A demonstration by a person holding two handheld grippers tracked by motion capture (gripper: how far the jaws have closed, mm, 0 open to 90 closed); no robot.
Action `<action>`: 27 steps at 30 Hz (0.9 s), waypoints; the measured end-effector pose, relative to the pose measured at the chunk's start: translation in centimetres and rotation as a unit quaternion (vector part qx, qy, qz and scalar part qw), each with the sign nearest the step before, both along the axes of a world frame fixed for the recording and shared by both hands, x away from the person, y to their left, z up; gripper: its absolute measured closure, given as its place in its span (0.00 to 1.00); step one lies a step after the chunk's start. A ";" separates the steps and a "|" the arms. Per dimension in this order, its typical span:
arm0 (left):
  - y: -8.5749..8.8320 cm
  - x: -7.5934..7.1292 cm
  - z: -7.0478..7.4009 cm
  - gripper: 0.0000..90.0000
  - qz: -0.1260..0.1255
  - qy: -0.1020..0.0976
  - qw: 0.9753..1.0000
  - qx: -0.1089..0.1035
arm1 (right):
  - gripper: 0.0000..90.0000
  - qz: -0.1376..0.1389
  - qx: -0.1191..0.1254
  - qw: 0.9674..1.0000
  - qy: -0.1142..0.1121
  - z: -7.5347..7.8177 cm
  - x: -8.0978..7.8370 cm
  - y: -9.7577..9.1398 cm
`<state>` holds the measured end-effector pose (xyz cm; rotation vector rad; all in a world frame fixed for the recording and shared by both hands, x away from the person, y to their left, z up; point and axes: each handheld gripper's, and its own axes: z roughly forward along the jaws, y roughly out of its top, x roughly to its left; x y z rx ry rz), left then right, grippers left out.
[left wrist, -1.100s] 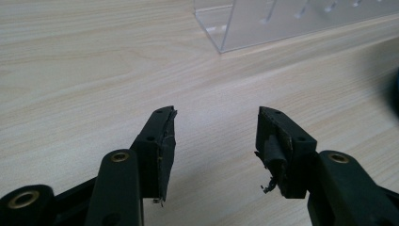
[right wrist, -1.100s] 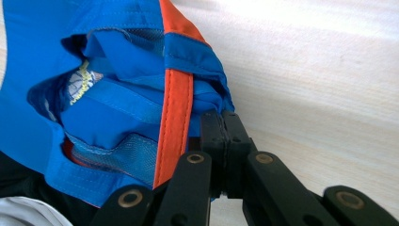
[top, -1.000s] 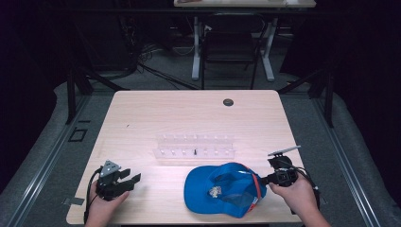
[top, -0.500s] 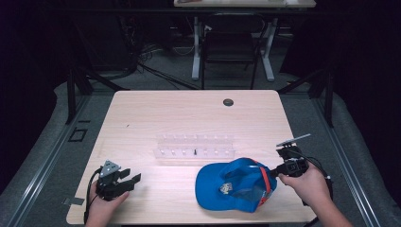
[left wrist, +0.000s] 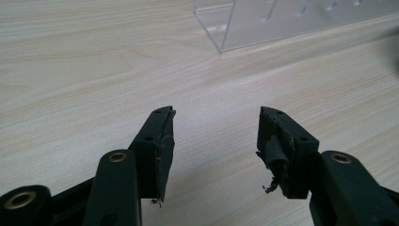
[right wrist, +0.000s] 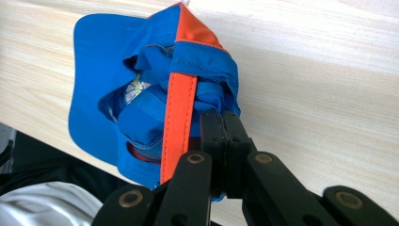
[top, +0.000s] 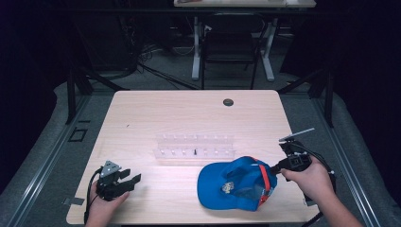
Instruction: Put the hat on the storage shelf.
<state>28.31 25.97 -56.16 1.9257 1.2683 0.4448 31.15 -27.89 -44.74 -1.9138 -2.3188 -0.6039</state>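
a blue cap (top: pixel 236 183) with orange trim is lying on the pale wooden tabletop (top: pixel 189 113) at about 5 o'clock of its surface in the high view, close to the near edge, its brim pointing toward 9 o'clock and its crown crumpled. the right claw (top: pixel 274 167) is sitting at the cap's 3 o'clock side, held in the person's right hand (top: pixel 309 182), with its cable looping off toward the tabletop's right edge. in the right gripper view the right claw (right wrist: pixel 221 125) is pressed together on the bunched blue fabric at the back of the cap (right wrist: pixel 141 94), just beside the orange strap (right wrist: pixel 179 122) that is running up over the rear opening; the jaws are standing side by side with the cloth pinched at their tips. the left claw (top: pixel 132 178) is resting low over the tabletop at about 7 o'clock, held in the person's left hand (top: pixel 106 201), well apart from the cap, with the grey three-cornered plate on top facing up. in the left gripper view the left claw (left wrist: pixel 214 136) is spread wide, its two black jaws standing apart with bare wood between them, and worn padding is showing on the inner faces. a clear plastic rack (top: pixel 195 146) is standing near the middle of the tabletop, at 12 o'clock of the cap and just beyond it; its corner (left wrist: pixel 226 28) is appearing at 12 o'clock in the left gripper view. a small dark round cap (top: pixel 228 102) is sitting in the tabletop near its far edge, at about 1 o'clock.
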 end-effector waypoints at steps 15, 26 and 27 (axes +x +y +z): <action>0.0 0.0 -0.1 0.52 0.002 -0.002 1.000 -0.001 | 1.00 -0.012 0.085 0.996 0.021 1.8 0.2 0.4; 0.0 -0.1 0.0 0.52 0.003 -0.001 1.000 0.000 | 1.00 0.000 0.142 0.990 0.002 3.6 0.2 0.2; 0.0 -0.1 0.0 0.52 0.002 0.000 1.000 0.002 | 1.00 -0.003 0.146 0.989 -0.001 3.7 0.1 0.3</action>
